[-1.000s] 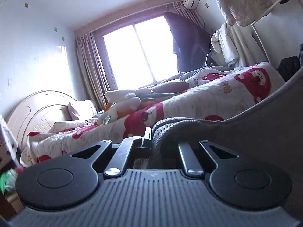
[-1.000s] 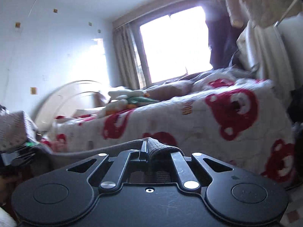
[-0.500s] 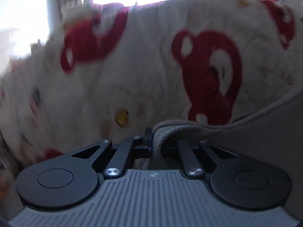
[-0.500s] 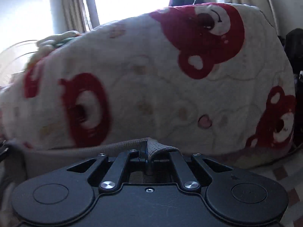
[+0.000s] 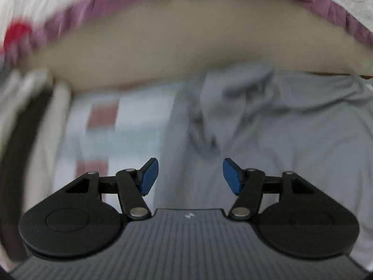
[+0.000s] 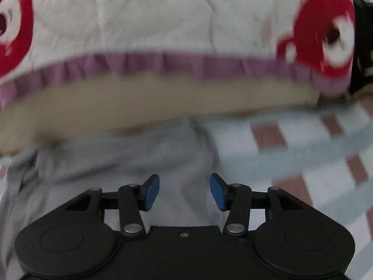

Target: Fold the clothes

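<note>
bed (image 6: 163, 100) fills the top of both views, its quilt (image 6: 163, 18) of red bears with a purple frill hanging over a tan side board, and below it runs the tiled floor (image 6: 303, 144) in pale squares with brown insets. on that floor, right up against the bed's side, lies the garment (image 5: 291, 135), grey, knit-looking, spread mostly flat but rumpled into a knot of creases near its far left part. its long axis looks to run along the bed, left to right between the two views, though blur makes that a judgement only; which end is collar or hem, cannot tell. left gripper (image 5: 190, 175) hangs over the garment's left part, blue pads spread wide, nothing between them. right gripper (image 6: 184, 192) hangs over the right end, where the cloth narrows to a rounded edge beside bare tile, jaws likewise apart and empty. reads as the laying-out step, cloth down and flat enough, no fold made yet. next move calls for picking two matched spots on one edge, nipping one layer only, and carrying it over evenly.
</note>
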Demonstrator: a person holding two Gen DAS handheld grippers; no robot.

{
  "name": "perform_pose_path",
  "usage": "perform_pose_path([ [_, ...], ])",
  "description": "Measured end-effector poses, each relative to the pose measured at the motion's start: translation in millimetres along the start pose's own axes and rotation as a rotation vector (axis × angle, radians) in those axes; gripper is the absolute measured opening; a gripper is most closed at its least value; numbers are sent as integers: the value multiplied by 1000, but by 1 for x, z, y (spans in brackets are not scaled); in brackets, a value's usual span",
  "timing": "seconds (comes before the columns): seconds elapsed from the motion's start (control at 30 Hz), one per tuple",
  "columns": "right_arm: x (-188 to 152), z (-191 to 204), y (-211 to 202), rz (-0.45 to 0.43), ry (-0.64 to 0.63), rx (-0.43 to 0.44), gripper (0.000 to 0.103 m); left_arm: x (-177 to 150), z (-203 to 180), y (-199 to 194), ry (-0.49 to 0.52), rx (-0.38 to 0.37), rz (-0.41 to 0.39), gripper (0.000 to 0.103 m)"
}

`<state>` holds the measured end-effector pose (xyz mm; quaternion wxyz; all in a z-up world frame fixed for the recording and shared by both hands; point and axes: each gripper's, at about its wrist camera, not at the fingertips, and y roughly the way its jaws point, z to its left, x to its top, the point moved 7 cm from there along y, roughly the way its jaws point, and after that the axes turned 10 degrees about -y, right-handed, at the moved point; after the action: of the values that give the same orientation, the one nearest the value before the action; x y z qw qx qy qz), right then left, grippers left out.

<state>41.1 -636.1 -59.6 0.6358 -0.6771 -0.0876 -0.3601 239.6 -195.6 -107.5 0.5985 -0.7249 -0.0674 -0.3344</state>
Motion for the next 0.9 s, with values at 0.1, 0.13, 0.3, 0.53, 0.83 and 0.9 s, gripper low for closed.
perform_pose_path([
  [0.1,-42,-2,-17,92,-47,177,54,-36,22,-10,-73,-62,69,61],
  [0.13,-53,-1,-24,120,-68,235,54,-48,26,-17,-77,-77,81,61],
  [0.3,-114,4,-53,278,-126,462,54,-94,29,-51,-100,-149,123,61],
  [0.53,-180,13,-27,447,49,595,59,-131,39,-70,-245,-180,89,61],
  [0.83,-206,49,-10,567,33,701,56,-150,51,-67,-300,-188,133,61],
  [0.9,-203,50,-14,527,-20,674,16,-150,48,-68,-290,-194,134,61],
])
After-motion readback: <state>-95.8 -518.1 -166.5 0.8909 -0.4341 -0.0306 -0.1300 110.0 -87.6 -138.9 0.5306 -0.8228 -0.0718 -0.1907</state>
